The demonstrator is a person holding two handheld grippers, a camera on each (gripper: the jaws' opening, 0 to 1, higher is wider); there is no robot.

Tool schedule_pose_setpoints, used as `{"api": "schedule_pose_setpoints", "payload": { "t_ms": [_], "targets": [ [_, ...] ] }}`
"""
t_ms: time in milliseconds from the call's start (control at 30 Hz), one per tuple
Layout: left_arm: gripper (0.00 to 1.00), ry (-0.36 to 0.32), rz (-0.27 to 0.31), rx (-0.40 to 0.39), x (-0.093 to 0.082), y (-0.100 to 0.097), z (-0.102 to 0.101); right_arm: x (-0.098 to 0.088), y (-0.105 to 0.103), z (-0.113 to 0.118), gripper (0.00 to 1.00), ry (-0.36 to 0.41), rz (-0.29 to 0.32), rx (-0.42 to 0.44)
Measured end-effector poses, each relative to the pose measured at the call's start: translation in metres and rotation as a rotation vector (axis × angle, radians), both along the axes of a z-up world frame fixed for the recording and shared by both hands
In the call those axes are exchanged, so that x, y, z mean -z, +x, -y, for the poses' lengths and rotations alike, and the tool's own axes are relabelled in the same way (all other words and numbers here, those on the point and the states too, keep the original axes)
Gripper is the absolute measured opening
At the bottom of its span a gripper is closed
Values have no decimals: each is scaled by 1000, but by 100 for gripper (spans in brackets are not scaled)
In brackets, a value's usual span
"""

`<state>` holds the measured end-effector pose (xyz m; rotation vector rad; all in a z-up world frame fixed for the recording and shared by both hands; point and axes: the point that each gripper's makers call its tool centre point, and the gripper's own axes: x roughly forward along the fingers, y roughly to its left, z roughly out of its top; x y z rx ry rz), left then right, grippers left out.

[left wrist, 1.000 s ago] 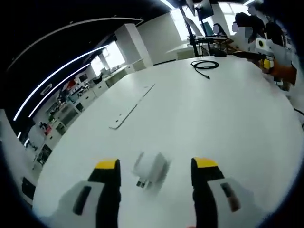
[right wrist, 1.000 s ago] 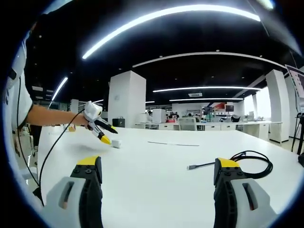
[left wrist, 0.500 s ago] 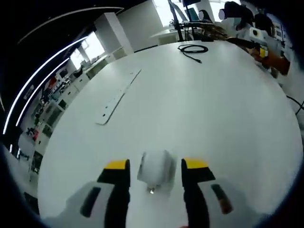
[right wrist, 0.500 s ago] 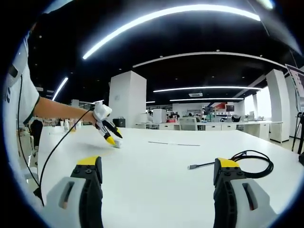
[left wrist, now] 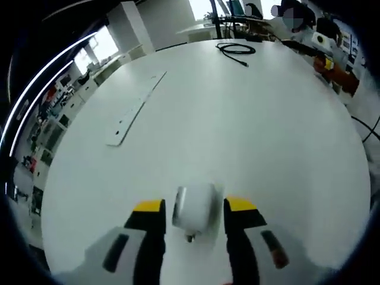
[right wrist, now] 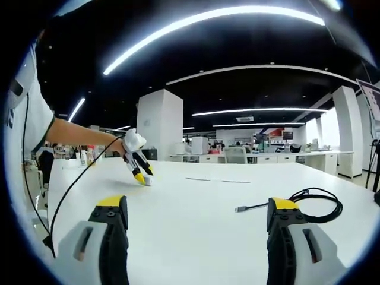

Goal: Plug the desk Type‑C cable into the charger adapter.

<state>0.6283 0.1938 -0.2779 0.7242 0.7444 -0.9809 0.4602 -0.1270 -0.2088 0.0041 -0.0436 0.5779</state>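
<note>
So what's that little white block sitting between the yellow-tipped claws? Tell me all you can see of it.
It is the charger adapter: a small white block with rounded edges, plastic by its look, smooth and plain. A metal part pokes out at its near end, toward the camera. It lies on the white table, between the two yellow-tipped jaws of the left gripper, which flank it closely; whether they press it I cannot tell. In the right gripper view it shows as a small white block at that gripper's tips.

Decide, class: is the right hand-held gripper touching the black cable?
Apart. The right gripper view shows the right hand-held gripper open, with the black cable lying beyond on the table.
</note>
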Motion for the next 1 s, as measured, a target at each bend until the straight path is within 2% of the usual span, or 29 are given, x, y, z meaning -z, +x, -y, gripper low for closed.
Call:
{"api": "schedule_pose_setpoints", "payload": {
  "t_ms": [167, 267, 300, 367, 500, 700, 800, 1000],
  "targets": [
    [31, 8, -26, 12, 2, 9, -4, 1, -2, -2, 99, 0, -3, -2],
    [28, 17, -50, 10, 2, 4, 1, 1, -2, -3, 99, -1, -3, -4],
    [27, 19, -52, 6, 1, 6, -3, 0, -2, -4, 99, 0, -3, -5],
    [27, 26, -72, 8, 1, 23, -13, 0, -2, -3, 99, 2, -3, -5],
    [27, 33, -94, 5, 3, 26, -15, 0, -2, -3, 98, -1, -1, -6],
    [26, 58, -129, 7, 7, 18, -6, 0, -2, -4, 98, 0, -2, -8],
    [25, 81, -146, 15, 8, 27, -14, 1, -2, -4, 98, 0, -4, -9],
    [25, 122, -166, 27, 10, 15, -7, 3, -3, -6, 98, -2, -6, -14]
  ]
}}
